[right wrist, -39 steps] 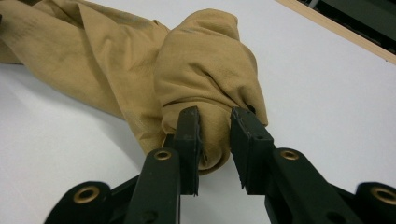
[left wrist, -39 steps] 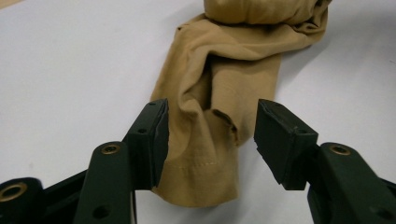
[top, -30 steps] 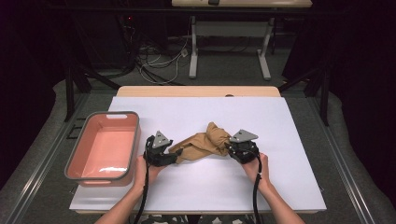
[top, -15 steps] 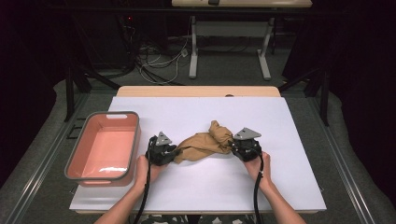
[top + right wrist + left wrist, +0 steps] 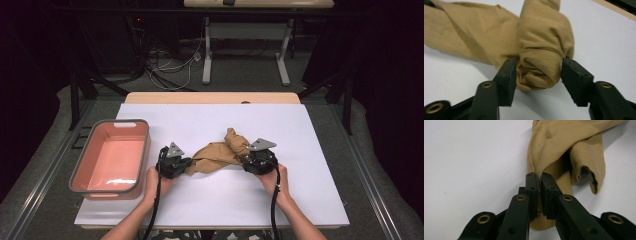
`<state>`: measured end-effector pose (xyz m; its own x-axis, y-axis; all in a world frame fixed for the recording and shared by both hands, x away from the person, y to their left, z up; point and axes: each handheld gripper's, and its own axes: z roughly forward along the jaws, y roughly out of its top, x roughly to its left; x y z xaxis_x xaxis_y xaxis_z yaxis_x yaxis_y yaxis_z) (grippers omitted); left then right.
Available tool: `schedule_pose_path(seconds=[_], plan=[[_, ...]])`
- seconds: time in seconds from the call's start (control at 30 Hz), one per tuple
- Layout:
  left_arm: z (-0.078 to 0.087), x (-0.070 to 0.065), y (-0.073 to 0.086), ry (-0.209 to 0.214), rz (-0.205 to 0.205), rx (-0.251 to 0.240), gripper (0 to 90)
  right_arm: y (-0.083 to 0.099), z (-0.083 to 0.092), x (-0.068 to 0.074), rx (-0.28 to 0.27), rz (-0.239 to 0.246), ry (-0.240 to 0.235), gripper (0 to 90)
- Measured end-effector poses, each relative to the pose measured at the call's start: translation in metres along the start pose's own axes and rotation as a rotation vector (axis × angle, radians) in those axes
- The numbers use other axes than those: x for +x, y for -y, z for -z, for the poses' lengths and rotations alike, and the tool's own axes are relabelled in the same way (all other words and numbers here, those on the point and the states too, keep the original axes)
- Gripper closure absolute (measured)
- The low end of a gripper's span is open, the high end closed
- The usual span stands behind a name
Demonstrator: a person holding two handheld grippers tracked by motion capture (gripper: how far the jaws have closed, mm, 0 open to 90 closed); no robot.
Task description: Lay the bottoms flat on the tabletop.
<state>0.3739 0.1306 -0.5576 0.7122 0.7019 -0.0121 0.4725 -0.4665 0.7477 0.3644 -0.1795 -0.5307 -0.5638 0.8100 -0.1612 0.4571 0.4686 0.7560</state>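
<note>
Cloth (image 5: 218,154) lies mid-table btwn your grippers, long axis left-right. Your L gripper (image 5: 539,178) has just been closing and now pinches a thin edge of its left end. R gripper (image 5: 537,68) has just been opening: jaws straddle the rolled right end w/ a gap at one pad, no grip. Soft tan knit, limp, twisted; white mat (image 5: 310,150) smooth. Tray (image 5: 80,172) sits left.

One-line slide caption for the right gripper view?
Right gripper, jaws just opening, straddles the bunched end of a tan cloth on the white table.
</note>
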Motion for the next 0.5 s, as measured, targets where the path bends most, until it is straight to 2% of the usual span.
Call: schedule_pose_path(seconds=[0.07,0.17,0.33,0.4,0.5], plan=[[0.000,0.000,0.000,0.002,-0.005,0.001,84.5,0.000,-0.002,0.002,0.001,0.031,0.015,46.5],[0.001,-0.001,0.000,0.002,-0.007,0.001,84.4,0.002,-0.003,0.001,-0.004,0.033,0.040,55.9],[0.000,-0.001,0.001,0.002,-0.010,0.002,84.4,0.005,-0.004,-0.007,-0.017,-0.002,0.048,63.3],[0.000,-0.001,0.001,0.005,-0.002,0.000,84.5,0.005,-0.004,-0.009,-0.019,-0.005,0.047,64.2],[0.001,-0.001,0.001,0.001,-0.013,0.003,84.7,0.006,-0.005,-0.013,-0.021,-0.026,0.047,64.9]])
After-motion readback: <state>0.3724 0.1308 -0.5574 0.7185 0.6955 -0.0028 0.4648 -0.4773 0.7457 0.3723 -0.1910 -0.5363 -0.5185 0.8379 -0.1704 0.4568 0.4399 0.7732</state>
